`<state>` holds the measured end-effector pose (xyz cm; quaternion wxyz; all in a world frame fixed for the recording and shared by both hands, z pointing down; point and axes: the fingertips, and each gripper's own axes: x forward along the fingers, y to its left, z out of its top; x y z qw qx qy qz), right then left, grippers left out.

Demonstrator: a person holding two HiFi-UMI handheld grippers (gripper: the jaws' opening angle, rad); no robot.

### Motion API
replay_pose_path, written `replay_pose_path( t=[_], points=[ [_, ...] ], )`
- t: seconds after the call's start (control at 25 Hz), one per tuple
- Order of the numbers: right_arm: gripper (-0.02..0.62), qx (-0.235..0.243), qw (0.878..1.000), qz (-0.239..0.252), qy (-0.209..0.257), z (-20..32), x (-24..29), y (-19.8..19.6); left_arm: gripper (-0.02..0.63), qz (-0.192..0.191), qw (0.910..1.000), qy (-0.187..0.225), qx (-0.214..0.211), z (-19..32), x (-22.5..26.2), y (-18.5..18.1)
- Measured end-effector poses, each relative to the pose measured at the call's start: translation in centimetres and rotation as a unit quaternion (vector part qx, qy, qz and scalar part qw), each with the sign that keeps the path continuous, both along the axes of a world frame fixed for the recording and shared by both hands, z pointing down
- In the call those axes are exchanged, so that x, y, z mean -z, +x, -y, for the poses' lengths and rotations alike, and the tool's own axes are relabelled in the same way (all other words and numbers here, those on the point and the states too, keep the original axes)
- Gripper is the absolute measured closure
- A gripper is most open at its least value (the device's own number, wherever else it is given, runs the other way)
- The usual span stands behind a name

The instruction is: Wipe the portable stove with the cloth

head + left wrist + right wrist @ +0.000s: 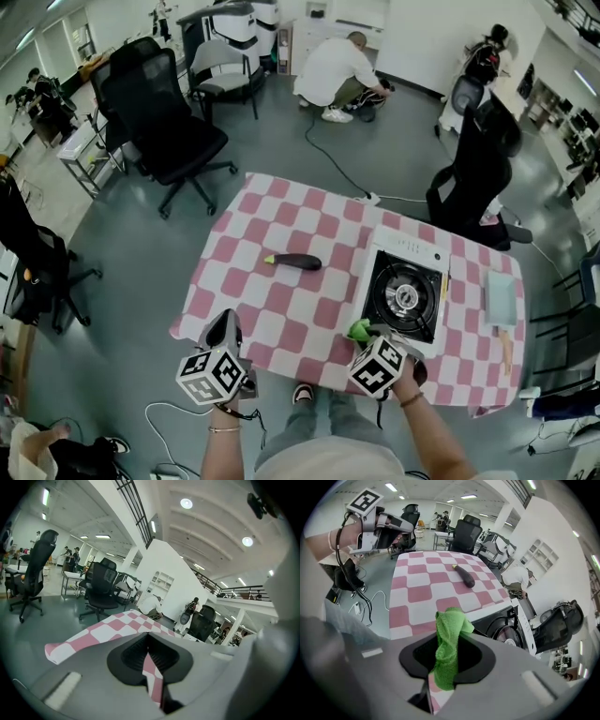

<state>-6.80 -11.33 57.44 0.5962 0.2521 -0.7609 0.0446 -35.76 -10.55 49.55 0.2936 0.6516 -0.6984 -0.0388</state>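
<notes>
The portable stove (403,292) stands on the right half of the checkered table (281,309), black burner top in a white case. My right gripper (370,333) hovers at the stove's near left corner, shut on a green cloth (359,329). In the right gripper view the cloth (449,630) stands bunched up between the jaws of that gripper (449,641), with the stove (506,630) just beyond to the right. My left gripper (225,326) is held above the table's near left corner. Its jaws (148,637) look shut with nothing between them.
A dark eggplant (295,262) lies mid-table, left of the stove. A pale green board (500,298) with a wooden-handled tool (507,349) lies at the table's right edge. Office chairs (164,122) ring the table. A person (337,70) crouches at the back, and a cable (328,155) runs across the floor.
</notes>
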Motion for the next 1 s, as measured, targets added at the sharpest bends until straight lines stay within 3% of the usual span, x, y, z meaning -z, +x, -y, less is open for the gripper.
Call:
replay_pose_path(
  t=[0.36,0.76,1.0],
  points=[
    [0.518,0.014,1.0,0.028,0.0,0.3,0.0,-2.8,0.605,0.003,0.9999,-0.004,0.012,-1.2,-0.3,-0.7],
    [0.518,-0.004,0.998,0.068,-0.001,0.5,1.0,-2.5,0.606,0.008,0.9999,-0.007,-0.006,-0.1,0.0,0.5],
    [0.518,-0.027,0.989,0.147,0.008,0.8,4.2,-1.1,0.606,0.016,0.9989,-0.001,-0.044,2.7,1.2,3.5]
  ],
)
